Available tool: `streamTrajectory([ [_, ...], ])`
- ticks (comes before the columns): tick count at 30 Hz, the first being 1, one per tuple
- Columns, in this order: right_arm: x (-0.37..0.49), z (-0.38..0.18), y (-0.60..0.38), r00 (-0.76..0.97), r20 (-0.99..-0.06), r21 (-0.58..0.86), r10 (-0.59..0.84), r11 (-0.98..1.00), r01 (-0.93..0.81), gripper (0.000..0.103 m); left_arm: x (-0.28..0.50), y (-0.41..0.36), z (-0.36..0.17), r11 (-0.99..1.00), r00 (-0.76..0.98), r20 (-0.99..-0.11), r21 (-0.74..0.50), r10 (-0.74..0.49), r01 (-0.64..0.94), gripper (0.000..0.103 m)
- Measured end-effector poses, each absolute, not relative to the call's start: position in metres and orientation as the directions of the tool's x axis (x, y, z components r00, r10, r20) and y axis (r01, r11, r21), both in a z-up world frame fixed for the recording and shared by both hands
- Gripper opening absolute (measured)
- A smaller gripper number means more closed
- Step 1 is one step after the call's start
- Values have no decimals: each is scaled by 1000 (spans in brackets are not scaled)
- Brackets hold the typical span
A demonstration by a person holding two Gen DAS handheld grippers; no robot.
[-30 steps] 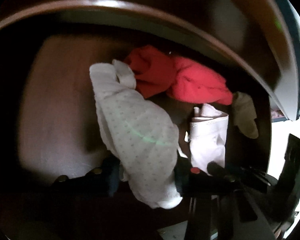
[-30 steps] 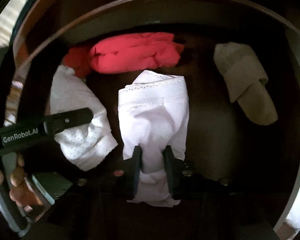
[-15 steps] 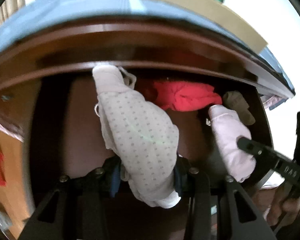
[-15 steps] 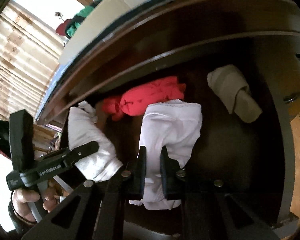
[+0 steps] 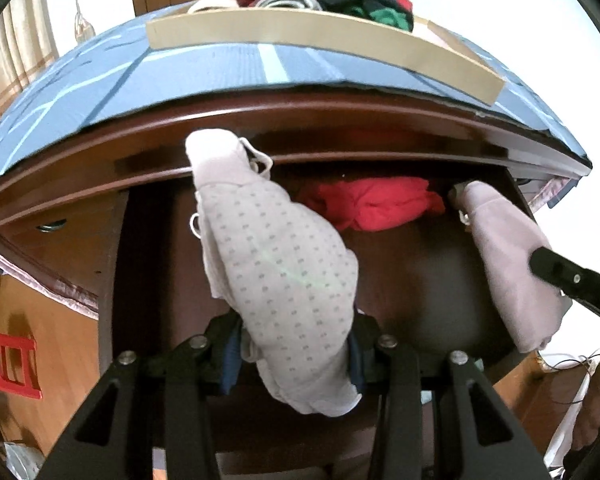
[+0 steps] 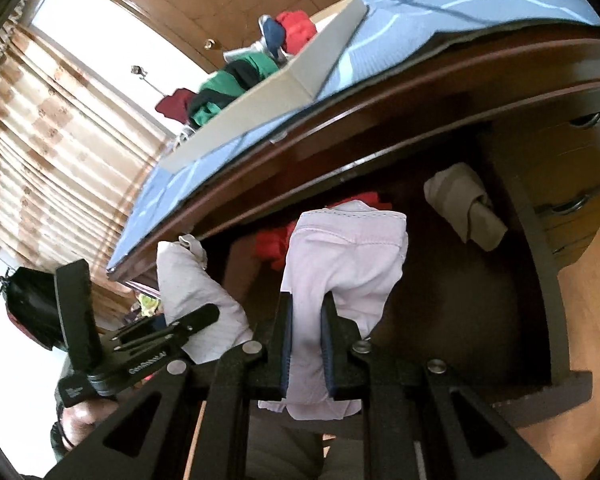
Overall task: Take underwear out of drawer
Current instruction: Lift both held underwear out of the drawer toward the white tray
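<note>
My left gripper (image 5: 292, 356) is shut on white dotted underwear (image 5: 276, 272), which hangs lifted above the open dark wooden drawer (image 5: 432, 280). The same gripper (image 6: 188, 328) and its underwear (image 6: 192, 292) show at the lower left of the right wrist view. My right gripper (image 6: 306, 340) is shut on pale pink underwear (image 6: 348, 256), also raised over the drawer (image 6: 460, 300); that garment (image 5: 512, 264) appears at the right of the left wrist view. A red garment (image 5: 372, 204) and a rolled beige garment (image 6: 464, 208) lie at the drawer's back.
Above the drawer runs the desk edge (image 5: 340, 120) under a blue patterned mat (image 5: 180, 68). A cardboard box (image 6: 268, 92) of mixed clothes stands on the mat. Smaller drawers with handles (image 6: 572, 204) sit to the right. A red stool (image 5: 8, 364) stands on the floor at left.
Both grippers have risen and tilted up out of the dark drawer with their garments, so the desk top, mat and box now come into view. The right jaws closed tighter on the pink underwear.
</note>
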State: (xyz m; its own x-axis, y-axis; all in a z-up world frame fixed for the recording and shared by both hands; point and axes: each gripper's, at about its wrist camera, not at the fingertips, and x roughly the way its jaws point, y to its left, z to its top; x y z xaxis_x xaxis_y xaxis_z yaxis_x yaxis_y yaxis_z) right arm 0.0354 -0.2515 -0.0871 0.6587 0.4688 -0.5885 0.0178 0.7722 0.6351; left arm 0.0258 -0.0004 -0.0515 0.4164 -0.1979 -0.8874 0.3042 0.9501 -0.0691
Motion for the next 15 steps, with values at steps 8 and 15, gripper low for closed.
streamTrajectory([
  [8,19,-71,-256,694,-547,655,469,756,5,15,15,-3,-34,941,455,-858,-88,-238,326,41],
  [15,9,-62,-255,713,-527,660,462,751,2,14,9,14,-18,940,487,-833,-107,-262,323,41],
])
